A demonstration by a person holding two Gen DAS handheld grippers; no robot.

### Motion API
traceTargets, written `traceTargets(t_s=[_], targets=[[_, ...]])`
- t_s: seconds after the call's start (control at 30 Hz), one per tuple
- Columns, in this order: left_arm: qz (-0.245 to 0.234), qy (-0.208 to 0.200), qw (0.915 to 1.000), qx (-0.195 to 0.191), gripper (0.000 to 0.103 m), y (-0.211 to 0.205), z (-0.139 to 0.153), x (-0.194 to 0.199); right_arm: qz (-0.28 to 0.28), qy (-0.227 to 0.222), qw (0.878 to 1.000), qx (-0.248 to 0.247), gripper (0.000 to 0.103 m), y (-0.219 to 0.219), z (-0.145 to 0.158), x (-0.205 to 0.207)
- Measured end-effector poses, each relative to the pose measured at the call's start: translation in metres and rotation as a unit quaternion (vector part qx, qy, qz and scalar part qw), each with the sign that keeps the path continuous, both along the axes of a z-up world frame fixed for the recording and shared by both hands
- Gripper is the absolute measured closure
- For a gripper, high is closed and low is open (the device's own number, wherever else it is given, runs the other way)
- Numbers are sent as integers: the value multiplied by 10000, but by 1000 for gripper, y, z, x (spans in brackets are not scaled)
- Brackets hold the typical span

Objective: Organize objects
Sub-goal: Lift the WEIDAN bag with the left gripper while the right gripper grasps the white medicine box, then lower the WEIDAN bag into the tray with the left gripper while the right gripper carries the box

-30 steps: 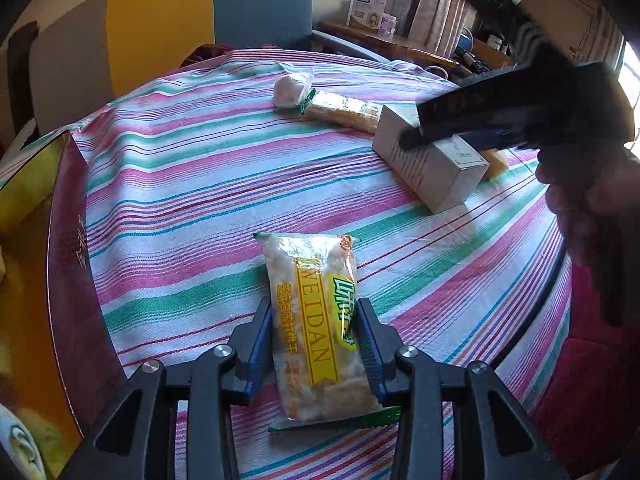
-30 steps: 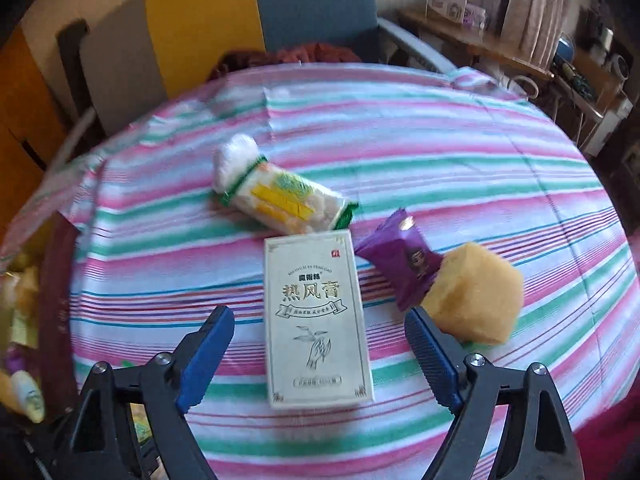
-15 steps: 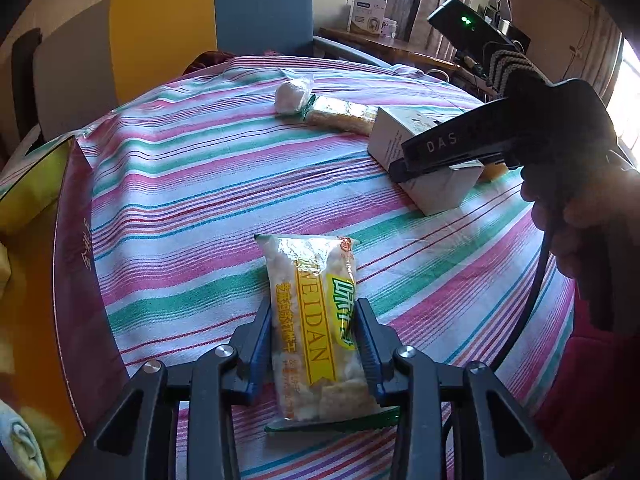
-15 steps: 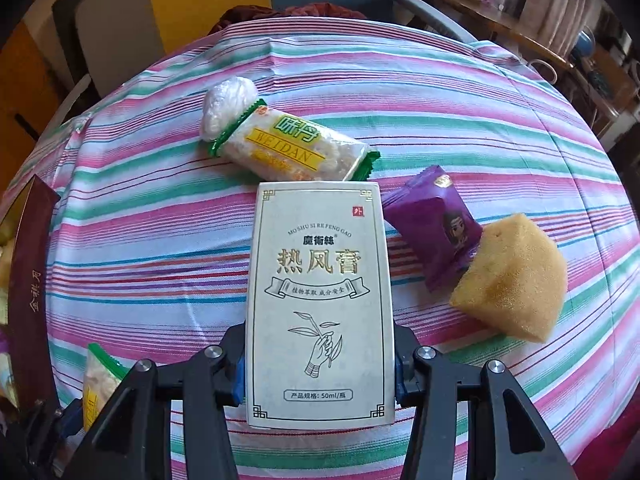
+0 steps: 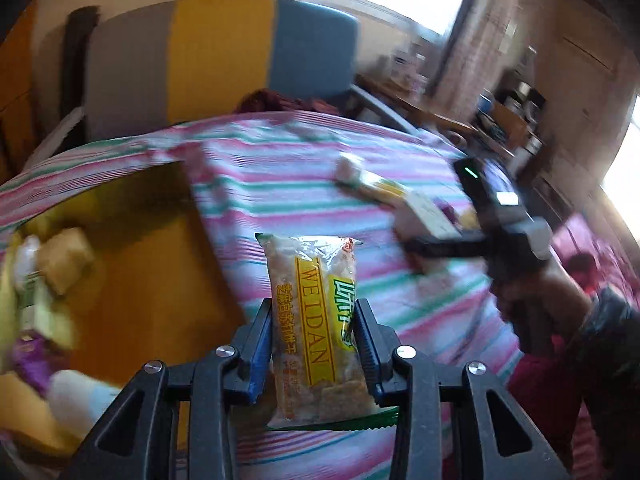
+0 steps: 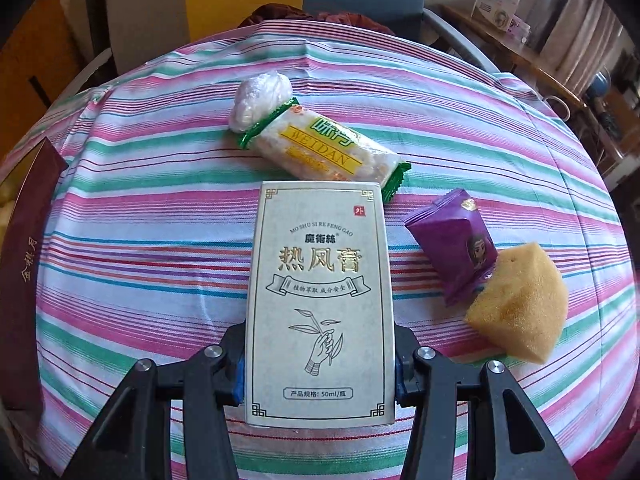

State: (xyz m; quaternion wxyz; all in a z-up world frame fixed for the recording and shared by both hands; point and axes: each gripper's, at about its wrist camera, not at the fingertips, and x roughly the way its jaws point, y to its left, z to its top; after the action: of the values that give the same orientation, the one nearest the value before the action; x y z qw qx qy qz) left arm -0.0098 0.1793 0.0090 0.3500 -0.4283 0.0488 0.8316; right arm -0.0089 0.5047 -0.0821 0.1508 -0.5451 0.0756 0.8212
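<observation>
Left gripper is clamped on a clear-and-yellow biscuit packet, carried beside the yellow-lined box. Right gripper grips the white carton on the striped desk. Four items remain outside.

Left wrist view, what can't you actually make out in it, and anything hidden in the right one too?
- Left wrist view: motion blur smears the contents of the yellow-lined box; they cannot be identified.
- Left wrist view: right gripper tips blurred, grip unreadable.
- Right wrist view: white carton hides the gripper pads.
- Right wrist view: the frame edge cuts the maroon box.
</observation>
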Motion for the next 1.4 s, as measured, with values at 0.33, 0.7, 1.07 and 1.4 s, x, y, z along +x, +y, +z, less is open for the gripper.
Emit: traceTargets(t_s=[0.33, 0.7, 1.07, 1.4], targets=[[1585, -758, 9828, -576, 65, -126, -32, -112, 128, -12, 9999, 46, 52, -6, 1, -2], [2064, -1053, 9612, -1495, 60, -141, -83, -138, 161, -23, 9998, 68, 52, -8, 0, -5], [2270, -475, 9688, -873, 34, -152, -41, -108, 161, -32, 9998, 132, 52, -10, 0, -7], [2696, 454, 9594, -698, 34, -166, -5, -64, 414, 531, 9973, -285, 52, -54, 37, -4]])
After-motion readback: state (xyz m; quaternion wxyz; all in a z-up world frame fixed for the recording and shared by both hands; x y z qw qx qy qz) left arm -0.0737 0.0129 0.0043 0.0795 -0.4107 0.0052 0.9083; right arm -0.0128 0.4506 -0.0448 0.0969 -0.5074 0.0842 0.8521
